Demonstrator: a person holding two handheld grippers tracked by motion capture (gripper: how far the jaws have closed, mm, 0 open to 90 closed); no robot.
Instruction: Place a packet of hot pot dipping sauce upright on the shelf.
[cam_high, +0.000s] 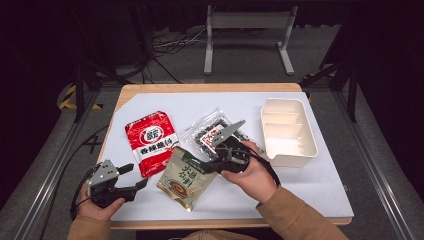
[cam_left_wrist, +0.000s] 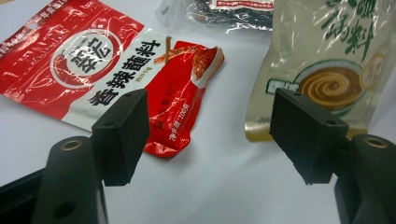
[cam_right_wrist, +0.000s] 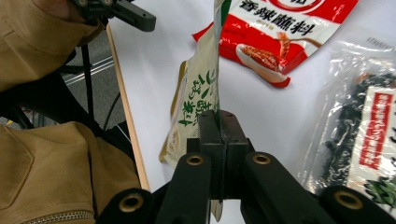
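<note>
My right gripper (cam_right_wrist: 218, 122) is clamped on the edge of the beige sauce pouch (cam_high: 184, 176), whose gripped end is raised while its far end rests on the white table cover (cam_high: 300, 185) near the front edge. My left gripper (cam_high: 131, 179) hangs with its jaws wide apart and nothing between them, just left of that pouch. The red seasoning packet (cam_high: 151, 140) lies flat beyond it, beside the clear bag of dark bits (cam_high: 212, 131) and, farther right, the cream divided tray (cam_high: 295, 150).
</note>
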